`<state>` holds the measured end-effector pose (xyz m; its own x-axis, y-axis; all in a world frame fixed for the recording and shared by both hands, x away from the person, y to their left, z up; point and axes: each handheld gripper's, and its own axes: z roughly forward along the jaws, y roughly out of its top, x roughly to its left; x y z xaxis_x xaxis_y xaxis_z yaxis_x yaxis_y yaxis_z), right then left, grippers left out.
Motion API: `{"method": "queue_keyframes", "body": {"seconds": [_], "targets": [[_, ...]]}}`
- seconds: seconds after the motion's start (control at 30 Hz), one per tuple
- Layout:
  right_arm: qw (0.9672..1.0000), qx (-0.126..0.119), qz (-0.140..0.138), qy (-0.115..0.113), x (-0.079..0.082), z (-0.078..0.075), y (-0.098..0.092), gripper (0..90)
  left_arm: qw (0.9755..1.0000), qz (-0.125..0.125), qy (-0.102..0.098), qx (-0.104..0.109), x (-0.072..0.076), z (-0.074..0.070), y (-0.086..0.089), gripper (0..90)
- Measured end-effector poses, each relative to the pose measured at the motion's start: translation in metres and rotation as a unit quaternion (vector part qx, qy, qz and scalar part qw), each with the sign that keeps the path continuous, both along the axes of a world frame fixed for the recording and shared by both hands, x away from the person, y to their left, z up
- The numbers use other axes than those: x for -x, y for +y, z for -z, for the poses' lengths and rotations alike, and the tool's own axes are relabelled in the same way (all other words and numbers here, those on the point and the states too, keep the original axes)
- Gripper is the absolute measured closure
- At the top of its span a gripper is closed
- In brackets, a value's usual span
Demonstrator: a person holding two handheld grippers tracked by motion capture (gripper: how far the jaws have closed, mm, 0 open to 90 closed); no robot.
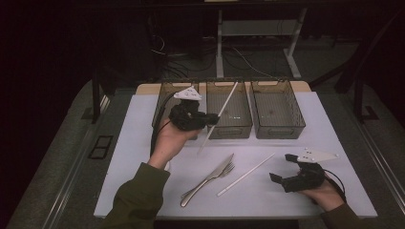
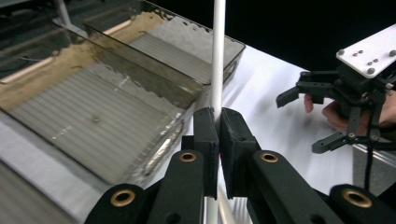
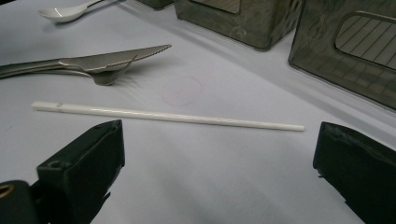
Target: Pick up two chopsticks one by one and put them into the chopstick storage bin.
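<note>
The left tongs [image 1: 213, 119] are clamping one white chopstick [image 1: 220, 112] above the middle bin [image 1: 229, 131], while the right tongs [image 1: 282, 172] are waiting wide open near the second chopstick [image 1: 246, 174], lying beside the knife [image 1: 210, 177] and fork [image 1: 224, 171] on the counter [image 1: 143, 143].

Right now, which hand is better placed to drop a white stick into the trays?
The left: its tongs already grip a white chopstick above the middle tray. The right tongs sit open beside another chopstick.

White chopstick [image 1: 220, 114] aslant, lifted over the middle bin [image 1: 230, 125]
</note>
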<state>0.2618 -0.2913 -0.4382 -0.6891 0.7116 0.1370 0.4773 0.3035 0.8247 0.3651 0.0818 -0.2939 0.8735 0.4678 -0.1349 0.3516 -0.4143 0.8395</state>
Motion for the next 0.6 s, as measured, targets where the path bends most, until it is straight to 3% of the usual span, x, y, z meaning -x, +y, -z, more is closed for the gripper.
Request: {"method": "queue_keyframes", "body": {"seconds": [0.33, 0.6], "targets": [[1.0, -0.002, 0.005, -0.001, 0.0, 0.0, -0.002, 2.0, 0.9995, -0.015, -0.027, -0.007, -0.016, -0.011, 0.019, 84.7], [1.0, -0.002, 0.007, -0.003, 0.0, 0.0, -0.002, 2.0, 0.9978, -0.041, -0.05, -0.017, -0.038, -0.021, 0.04, 84.6]]}}
